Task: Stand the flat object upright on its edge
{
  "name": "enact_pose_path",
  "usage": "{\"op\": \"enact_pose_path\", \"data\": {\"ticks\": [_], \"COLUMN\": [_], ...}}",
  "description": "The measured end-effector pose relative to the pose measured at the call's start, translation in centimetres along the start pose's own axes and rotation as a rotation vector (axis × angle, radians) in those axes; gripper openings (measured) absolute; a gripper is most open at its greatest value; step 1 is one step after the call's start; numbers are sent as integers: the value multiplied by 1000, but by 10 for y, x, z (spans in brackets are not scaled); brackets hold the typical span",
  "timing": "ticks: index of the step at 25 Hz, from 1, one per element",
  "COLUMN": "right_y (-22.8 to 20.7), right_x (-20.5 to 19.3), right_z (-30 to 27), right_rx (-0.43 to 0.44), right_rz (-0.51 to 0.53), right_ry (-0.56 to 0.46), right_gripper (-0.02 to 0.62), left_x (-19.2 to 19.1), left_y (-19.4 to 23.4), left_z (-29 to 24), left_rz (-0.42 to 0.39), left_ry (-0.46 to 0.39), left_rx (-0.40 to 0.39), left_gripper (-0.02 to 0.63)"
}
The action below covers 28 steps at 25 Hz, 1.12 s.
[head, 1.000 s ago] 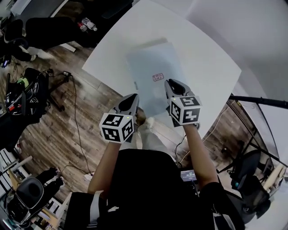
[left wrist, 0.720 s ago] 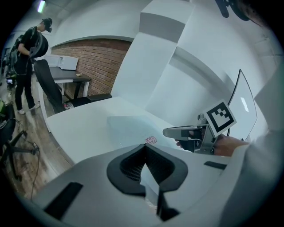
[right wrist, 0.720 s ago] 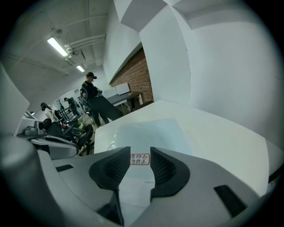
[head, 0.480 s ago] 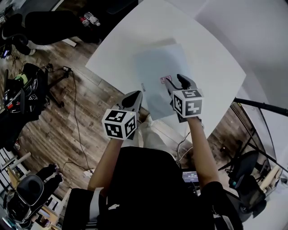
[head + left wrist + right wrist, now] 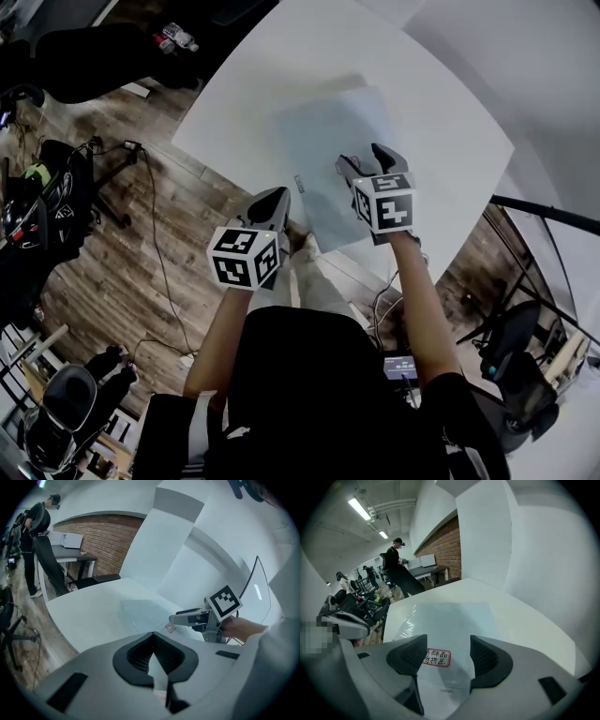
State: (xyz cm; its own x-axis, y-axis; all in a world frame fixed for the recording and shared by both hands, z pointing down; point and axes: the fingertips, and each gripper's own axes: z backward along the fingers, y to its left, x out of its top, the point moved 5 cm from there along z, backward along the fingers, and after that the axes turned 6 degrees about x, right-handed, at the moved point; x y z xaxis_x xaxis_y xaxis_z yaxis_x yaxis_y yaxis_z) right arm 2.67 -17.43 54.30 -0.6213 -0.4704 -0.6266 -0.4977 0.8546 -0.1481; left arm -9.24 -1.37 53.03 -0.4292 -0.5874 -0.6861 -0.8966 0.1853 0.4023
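Right gripper (image 5: 362, 157) had pushed forward over the flat panel (image 5: 323, 141); its jaws had just been opening and stood wide, gripping nothing, red label (image 5: 437, 657) visible between them. Left gripper (image 5: 272, 201) clamped shut, empty, beside the panel's near-left edge. Panel lay flat on white table (image 5: 441, 112), film-wrapped. Judged thin, stiff, light, slick, probably breakable. Best hold: pinch the near edge lightly, then pivot up on the far edge.
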Motion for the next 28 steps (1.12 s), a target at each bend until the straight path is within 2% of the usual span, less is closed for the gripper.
{"op": "enact_pose_path", "data": {"ticks": [8,13,18,28], "right_y": [0,3,3,19], "right_x": [-11,-13,-14,-24], "right_z": [-11,-13,-12,-8], "right_rx": [-10,-16,-21,15], "right_rz": [37,36,34,61], "right_ry": [87,76,55,31], "right_gripper": [281,281,279,279], "left_x": [-9,-16,-19,-30], "left_y": [-4,6,2,1], "left_z": [-1,6,9,14], "left_rz": [5,29,49,72], "left_ry": [11,22,31,17], "left_rx": [-18,-19,-67,-67], "left_gripper": [11,11,11,11]}}
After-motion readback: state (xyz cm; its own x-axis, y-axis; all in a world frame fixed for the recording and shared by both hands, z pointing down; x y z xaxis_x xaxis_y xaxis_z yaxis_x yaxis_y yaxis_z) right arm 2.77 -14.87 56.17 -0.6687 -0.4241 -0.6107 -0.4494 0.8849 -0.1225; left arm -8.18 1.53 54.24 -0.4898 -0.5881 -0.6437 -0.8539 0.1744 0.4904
